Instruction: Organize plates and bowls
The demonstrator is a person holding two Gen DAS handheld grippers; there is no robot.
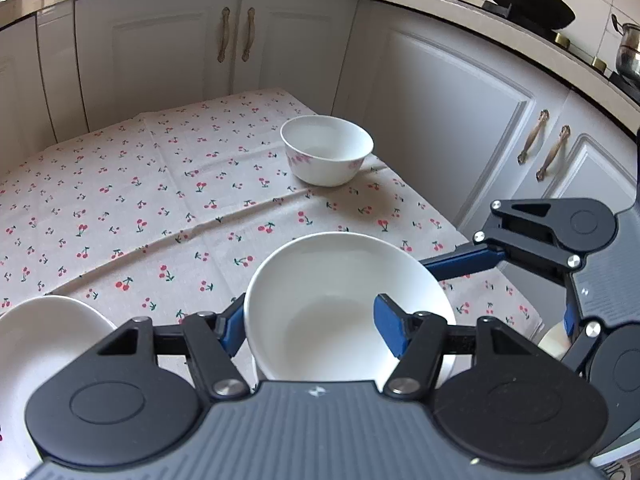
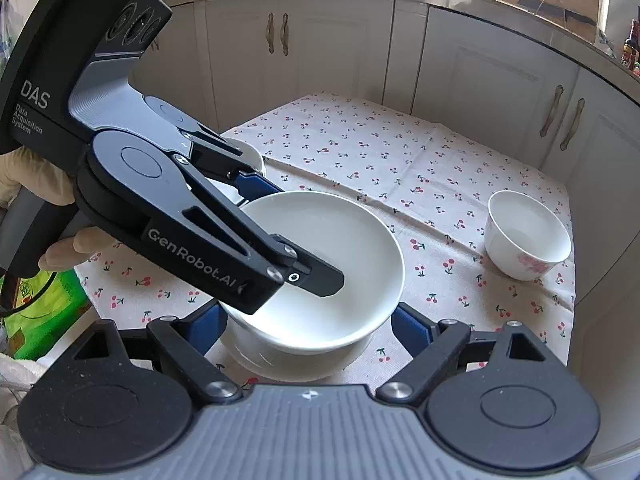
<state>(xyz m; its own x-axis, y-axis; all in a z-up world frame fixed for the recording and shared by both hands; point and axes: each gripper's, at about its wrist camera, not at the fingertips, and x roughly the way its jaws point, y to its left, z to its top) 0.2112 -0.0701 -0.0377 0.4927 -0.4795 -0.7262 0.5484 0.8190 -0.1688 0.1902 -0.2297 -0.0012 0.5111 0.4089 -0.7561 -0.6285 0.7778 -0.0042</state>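
The left hand-held gripper (image 1: 312,326) clamps the white bowl's (image 1: 340,280) rim – the right hand-held gripper (image 2: 308,320) gapes around it

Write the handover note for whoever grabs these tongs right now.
Left tongs: straddling the rim of the white deep plate, one finger inside; whether they grip is unclear.
Right tongs: open, either side of the lower dish under that plate.
Elsewhere: flowered bowl alone on the cherry tablecloth; spare white dish beside the stack.
Done: the plate seems to rest on the lower dish.
Left: gather the flowered bowl and the spare white dish.
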